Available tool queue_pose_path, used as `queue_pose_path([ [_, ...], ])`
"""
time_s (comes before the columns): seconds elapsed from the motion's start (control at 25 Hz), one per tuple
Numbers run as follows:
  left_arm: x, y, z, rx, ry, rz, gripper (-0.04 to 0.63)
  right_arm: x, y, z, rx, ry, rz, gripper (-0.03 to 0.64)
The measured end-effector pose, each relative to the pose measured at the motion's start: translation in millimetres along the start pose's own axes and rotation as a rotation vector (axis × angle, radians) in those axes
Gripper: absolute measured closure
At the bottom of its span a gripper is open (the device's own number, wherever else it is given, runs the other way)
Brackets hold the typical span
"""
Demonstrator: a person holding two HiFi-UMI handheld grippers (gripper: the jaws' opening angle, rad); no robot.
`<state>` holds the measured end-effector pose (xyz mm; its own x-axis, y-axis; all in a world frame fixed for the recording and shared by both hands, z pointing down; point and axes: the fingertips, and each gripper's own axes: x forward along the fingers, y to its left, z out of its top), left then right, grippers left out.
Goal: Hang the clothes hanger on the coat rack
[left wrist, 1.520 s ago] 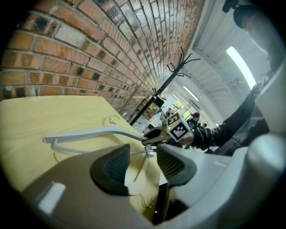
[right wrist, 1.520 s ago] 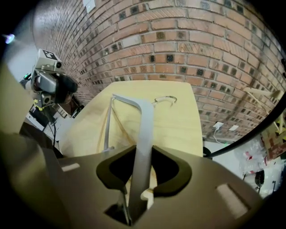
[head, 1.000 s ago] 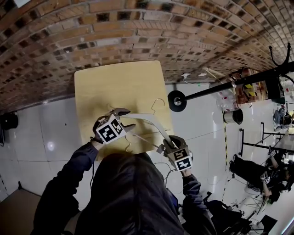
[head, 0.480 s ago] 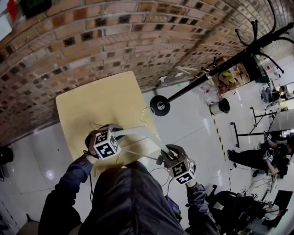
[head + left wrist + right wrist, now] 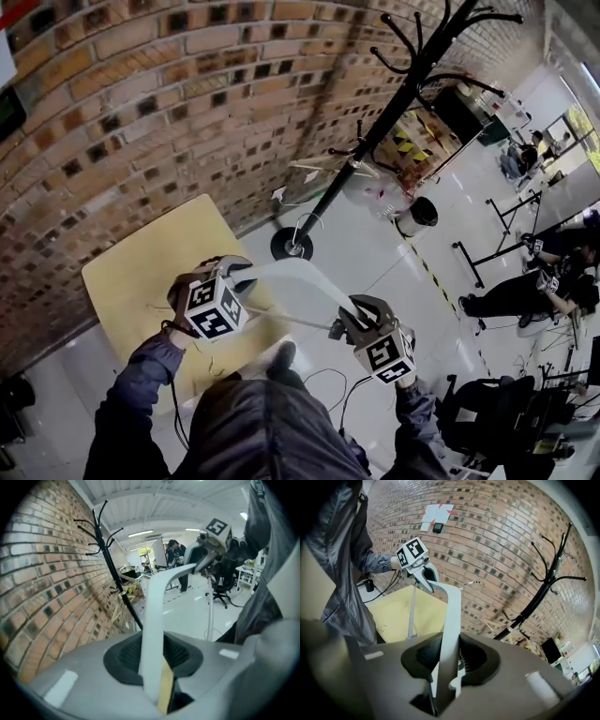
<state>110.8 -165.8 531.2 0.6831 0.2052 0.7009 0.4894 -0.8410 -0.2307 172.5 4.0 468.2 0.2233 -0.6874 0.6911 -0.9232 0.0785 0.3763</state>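
The hanger (image 5: 300, 279) is off the surface (image 5: 141, 272) and held in the air in front of the person, one end in each claw. The left claw (image 5: 242, 274) is clamped on one arm tip, and the right claw (image 5: 352, 314) is clamped on the other. In both gripper views the white bar runs straight up from between the pads. Its wire hook (image 5: 302, 225) sticks out free at the middle, on the side toward the coat rack (image 5: 375, 122), which stands well apart by the brick wall (image 5: 141, 112).

The hanger looks light and stiff, so it should carry easily and keep its shape. Its smooth white arms could probably slide or twist in the pads. Gripping both ends, as now, seems the sound choice, since it steadies the tilt and leaves the hook clear to drop over a peg. The thin hook may snag or bend if knocked.

A second ago the hanger lay low over the surface with only the right claw on it, and the left claw stood wide open beside the other end. Since then the left claw has shut on it, both hands have risen, and the rack's upper pegs have come into view
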Motion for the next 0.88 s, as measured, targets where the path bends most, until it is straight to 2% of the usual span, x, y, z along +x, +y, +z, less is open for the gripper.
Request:
queue_pose_path([
  [0.28, 28.8, 35.8, 120.4, 0.103, -0.036, 0.123, 0.486, -48.1, -110.8, -24.8, -0.087, -0.076, -0.119, 0.508],
  [0.44, 39.9, 71.6, 182.3, 0.158, -0.048, 0.211, 0.488, -64.7, -179.4, -23.7, -0.163, -0.138, -0.198, 0.508],
  [0.68, 25.8, 104.6, 266.0, 0.238, -0.07, 0.312, 0.489, -105.9, -253.5, -9.8, -0.246, -0.217, -0.286, 0.508],
  [0.88, -3.8, 139.0, 331.0, 0.309, -0.09, 0.38, 0.489, -144.0, -306.8, 21.2, -0.299, -0.282, -0.368, 0.508],
])
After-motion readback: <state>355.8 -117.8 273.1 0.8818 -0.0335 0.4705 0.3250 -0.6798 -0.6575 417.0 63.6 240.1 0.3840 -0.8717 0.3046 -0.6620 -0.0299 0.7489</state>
